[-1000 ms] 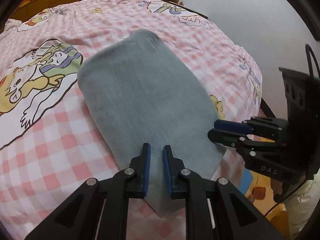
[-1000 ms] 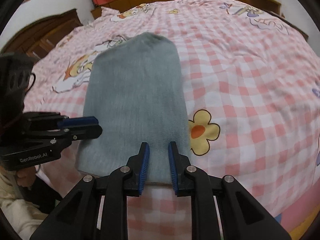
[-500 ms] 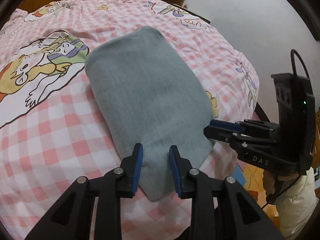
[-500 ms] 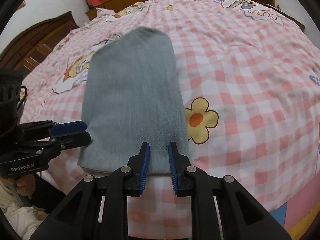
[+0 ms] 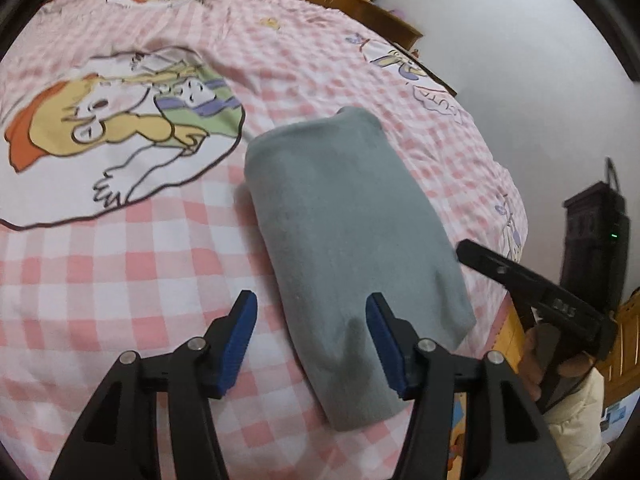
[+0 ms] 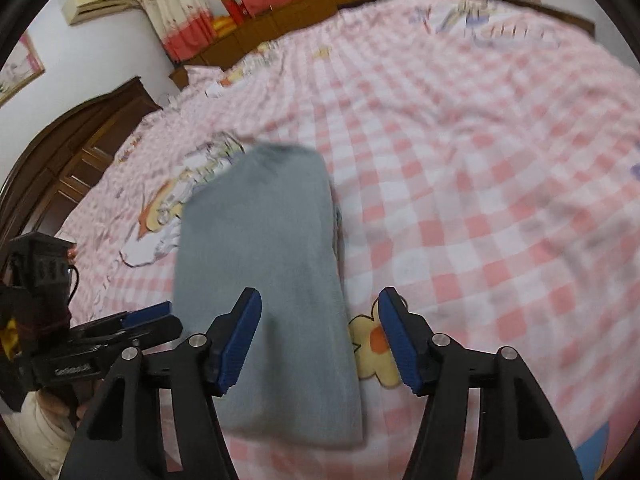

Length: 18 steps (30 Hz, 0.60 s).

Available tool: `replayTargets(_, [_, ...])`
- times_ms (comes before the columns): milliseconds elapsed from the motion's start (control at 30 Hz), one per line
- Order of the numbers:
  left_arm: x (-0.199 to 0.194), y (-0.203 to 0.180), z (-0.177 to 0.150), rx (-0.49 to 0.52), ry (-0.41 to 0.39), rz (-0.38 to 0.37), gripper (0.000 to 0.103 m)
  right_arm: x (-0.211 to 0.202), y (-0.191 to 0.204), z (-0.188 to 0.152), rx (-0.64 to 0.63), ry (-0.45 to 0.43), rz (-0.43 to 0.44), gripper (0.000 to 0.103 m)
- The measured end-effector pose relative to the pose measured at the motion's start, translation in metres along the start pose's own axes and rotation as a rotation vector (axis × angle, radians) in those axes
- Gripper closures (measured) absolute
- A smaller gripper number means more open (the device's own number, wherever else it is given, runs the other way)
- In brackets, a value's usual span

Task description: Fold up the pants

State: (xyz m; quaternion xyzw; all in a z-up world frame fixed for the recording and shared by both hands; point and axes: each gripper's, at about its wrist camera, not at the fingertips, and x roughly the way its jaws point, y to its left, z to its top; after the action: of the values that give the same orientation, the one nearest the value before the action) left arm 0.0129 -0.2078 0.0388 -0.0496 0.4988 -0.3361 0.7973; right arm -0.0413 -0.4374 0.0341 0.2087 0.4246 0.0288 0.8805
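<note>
The grey pants [image 5: 344, 240] lie folded in a long flat bundle on the pink checked bed sheet [image 5: 120, 272]. My left gripper [image 5: 312, 344] hovers over the near left corner of the bundle, its jaws opening, blue pads clear of the cloth. My right gripper [image 6: 320, 340] hovers over the near right edge of the pants [image 6: 264, 264], jaws also opening and pressing on nothing. The right gripper [image 5: 532, 292] shows at the right of the left wrist view; the left gripper [image 6: 132, 320] shows at the left of the right wrist view.
The sheet carries a cartoon print [image 5: 120, 128] left of the pants and a yellow flower [image 6: 374, 344] on the right. A dark wooden headboard [image 6: 68, 152] and red-edged curtains [image 6: 224, 4] stand beyond the bed. A person's hand [image 5: 560, 364] grips the right tool near the bed edge.
Both grippers went from nearly shut at the pants' near edge to wide apart, letting go of the cloth. Both hands drew back and rolled a little; the pants stayed flat.
</note>
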Motion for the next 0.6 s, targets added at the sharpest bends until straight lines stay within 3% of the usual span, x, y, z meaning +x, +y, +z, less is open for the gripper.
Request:
replayTargets(67, [0.007,0.0,0.0,-0.002,0.006,-0.013,0.044,0.012,-0.004,0.0,0.005,0.023,0.009,0.04])
replayTargets(233, [0.025,-0.004,0.001,0.021,0.024,-0.034,0.043,0.02,-0.008,-0.007,-0.011,-0.012,0.041,0.04])
replayTargets(333, [0.03,-0.007,0.003,0.014,0.019,-0.05,0.041,0.012,-0.003,-0.011,0.018,-0.007,0.095,0.053])
replayTargets(367, [0.03,-0.008,0.004,0.014,0.016,-0.055,0.041,0.01,0.002,-0.013,0.009,-0.003,0.125,0.052])
replayTargets(500, [0.036,-0.009,0.004,0.021,0.007,-0.058,0.036,0.014,0.02,-0.02,-0.13,-0.011,0.034,0.052])
replayTargets(600, [0.04,-0.012,0.005,0.022,0.003,-0.047,0.035,0.025,0.003,-0.017,-0.042,0.0,0.105,0.052])
